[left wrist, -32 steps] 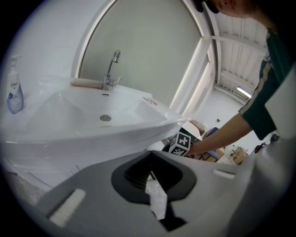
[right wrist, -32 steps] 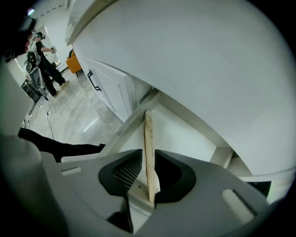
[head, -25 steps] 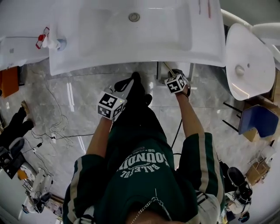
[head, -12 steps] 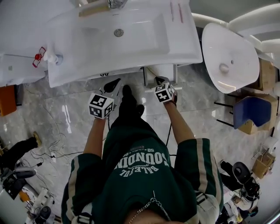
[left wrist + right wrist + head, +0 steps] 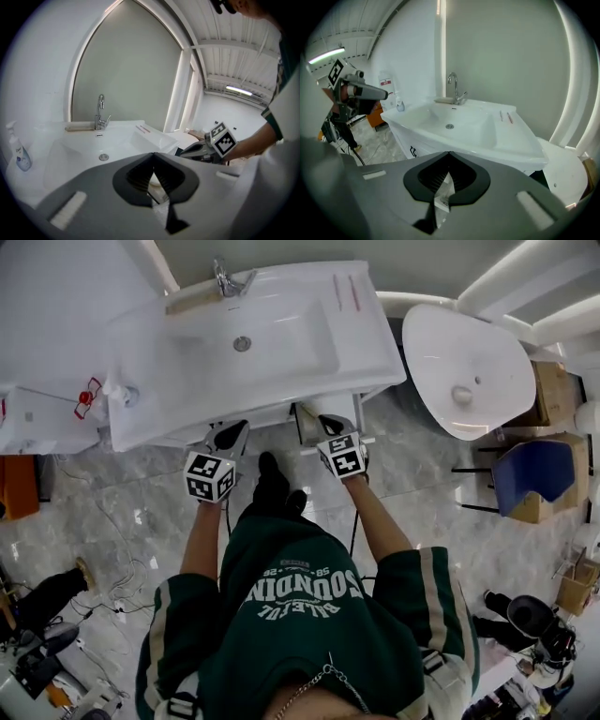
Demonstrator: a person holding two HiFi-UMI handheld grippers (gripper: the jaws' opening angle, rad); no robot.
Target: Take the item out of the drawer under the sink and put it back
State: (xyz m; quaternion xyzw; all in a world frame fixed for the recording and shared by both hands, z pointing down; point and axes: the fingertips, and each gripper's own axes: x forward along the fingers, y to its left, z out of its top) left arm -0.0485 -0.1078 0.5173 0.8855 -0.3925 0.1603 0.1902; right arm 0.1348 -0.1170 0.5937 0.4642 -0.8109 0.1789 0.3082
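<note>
The white sink (image 5: 281,343) sits on a white cabinet, seen from above in the head view. Under its front edge an open drawer (image 5: 304,420) sticks out. My right gripper (image 5: 323,425) is at that drawer; in its own view the jaws (image 5: 449,155) are shut on a thin crinkled clear packet (image 5: 440,196). My left gripper (image 5: 231,437) hovers to the left of it at the cabinet front, with its jaws (image 5: 152,157) shut; I cannot tell if anything is in them. Each gripper shows in the other's view: the right gripper (image 5: 183,151) and the left gripper (image 5: 386,95).
A faucet (image 5: 225,279) stands at the back of the sink and a soap bottle (image 5: 120,393) at its left end. A second white basin (image 5: 464,381) and a blue chair (image 5: 539,474) are to the right. Cables (image 5: 122,596) lie on the marble floor.
The head view has drawn back, so the whole sink shows. Both grippers have risen toward the sink's front edge, and the right one stays at the drawer.
</note>
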